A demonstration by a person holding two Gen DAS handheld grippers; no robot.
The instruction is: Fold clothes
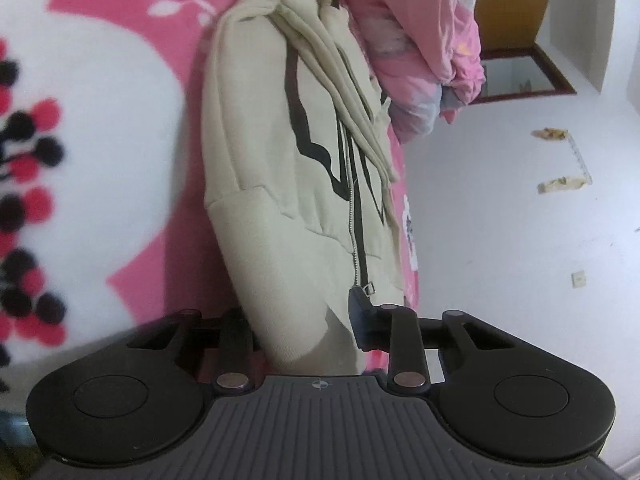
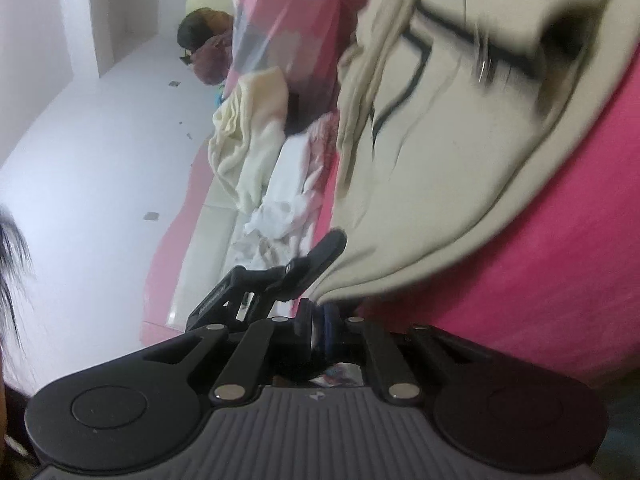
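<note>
A pink bedspread [image 1: 168, 200] with white and red-black patterns is filling the left of the left wrist view, and a pale floor [image 1: 500, 220] is spreading to the right. On the spread the cream zip-up hoodie [image 1: 256, 184] is lying lengthwise, running from the near edge away toward a heap of pink bedding [image 1: 424, 68] at the far end. A pile of other pale clothes [image 2: 256, 148] is sitting farther off in the right wrist view, left of the hoodie.

The hoodie is looking thick, soft and fleecy, fairly heavy for a garment, so it is likely sagging and draping rather than holding any shape. Hems, cuffs and the ribbed waistband are offering the firmest holds; the metal zip [image 1: 354, 216] is the only stiff line and probably a natural fold axis.

The left gripper [image 1: 308, 332] is sitting at the hoodie's near hem, its fingers set apart with cloth between them; one finger is hidden behind the fabric, so I cannot tell whether it is actually pinching. The right gripper [image 2: 320, 308] is closed narrow on a bunched corner of the hoodie [image 2: 440, 160], which is fanning up and to the right from the pinch, blurred.
</note>
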